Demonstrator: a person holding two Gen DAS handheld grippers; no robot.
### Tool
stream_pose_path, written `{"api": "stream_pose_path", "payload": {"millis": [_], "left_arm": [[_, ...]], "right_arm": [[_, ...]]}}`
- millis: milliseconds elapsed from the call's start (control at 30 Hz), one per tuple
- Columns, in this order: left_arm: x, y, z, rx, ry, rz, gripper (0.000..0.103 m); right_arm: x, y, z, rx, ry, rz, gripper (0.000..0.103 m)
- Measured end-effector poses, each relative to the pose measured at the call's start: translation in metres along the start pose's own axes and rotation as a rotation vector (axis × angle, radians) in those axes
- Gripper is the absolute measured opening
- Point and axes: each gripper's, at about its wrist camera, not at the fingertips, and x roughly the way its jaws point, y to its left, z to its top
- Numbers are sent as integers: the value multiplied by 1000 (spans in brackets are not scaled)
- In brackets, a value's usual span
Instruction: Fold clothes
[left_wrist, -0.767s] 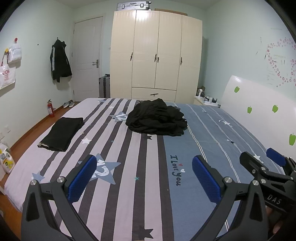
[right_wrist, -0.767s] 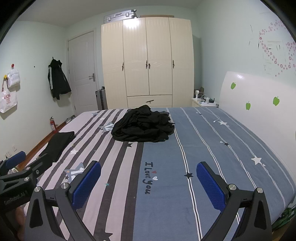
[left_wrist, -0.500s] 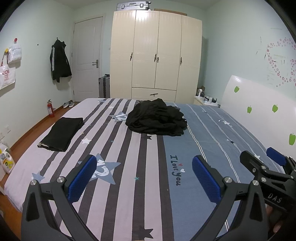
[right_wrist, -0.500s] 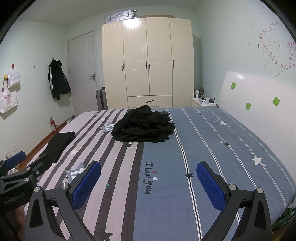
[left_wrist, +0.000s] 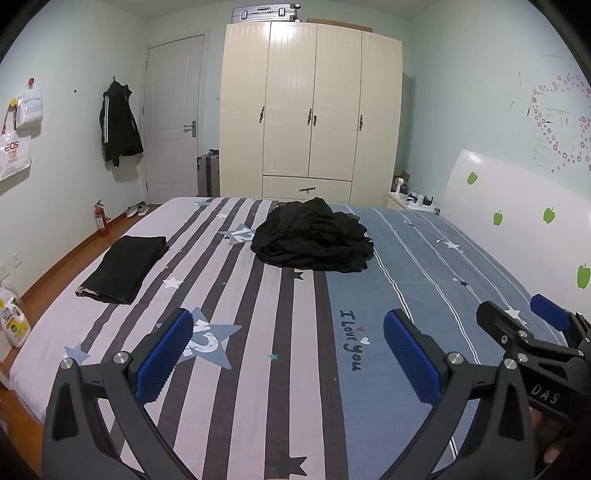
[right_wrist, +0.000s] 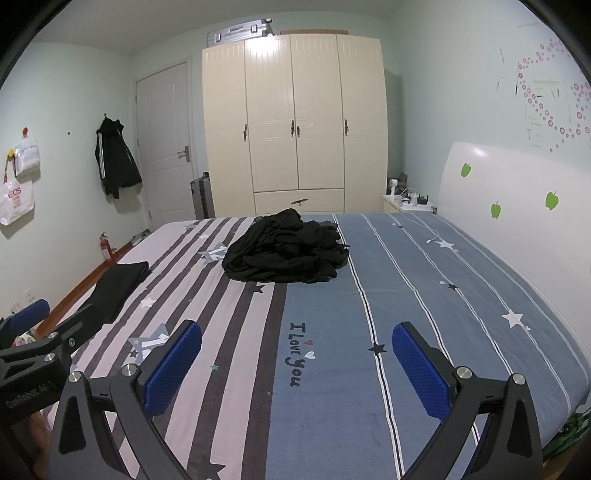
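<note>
A: What are the two claws doing?

B: The left gripper is hanging over the near edge of the bed with its blue pads spread as wide as they go. Nothing is sitting between them, only striped sheet showing far below. The right gripper is doing the same beside it, pads wide apart, gripping nothing and touching nothing.

A: Are they seeing each other?

B: Yes. The right one is poking into the left camera's lower right corner, and the left one is showing at the lower left of the right camera's view. They are sitting side by side, apart from each other.

A: And the clothes?

B: A pile of black clothes is lying crumpled toward the far edge of the bed, about midway across, right where the grey stripes are meeting the blue half of the sheet. It is lying well away from both claws.

A: Anything already folded?

B: A folded black garment is lying flat near the left edge of the bed, apart from the pile.

A: What is standing behind the bed?

B: A cream wardrobe is standing past the far edge, and a white headboard is running along the right edge.
</note>
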Motion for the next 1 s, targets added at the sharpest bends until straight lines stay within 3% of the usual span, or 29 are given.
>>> {"api": "stream_pose_path", "payload": {"millis": [1000], "left_arm": [[-4,-3,7,3,-6,9,102]], "right_arm": [[-1,1,1,3,-10,7,102]]}}
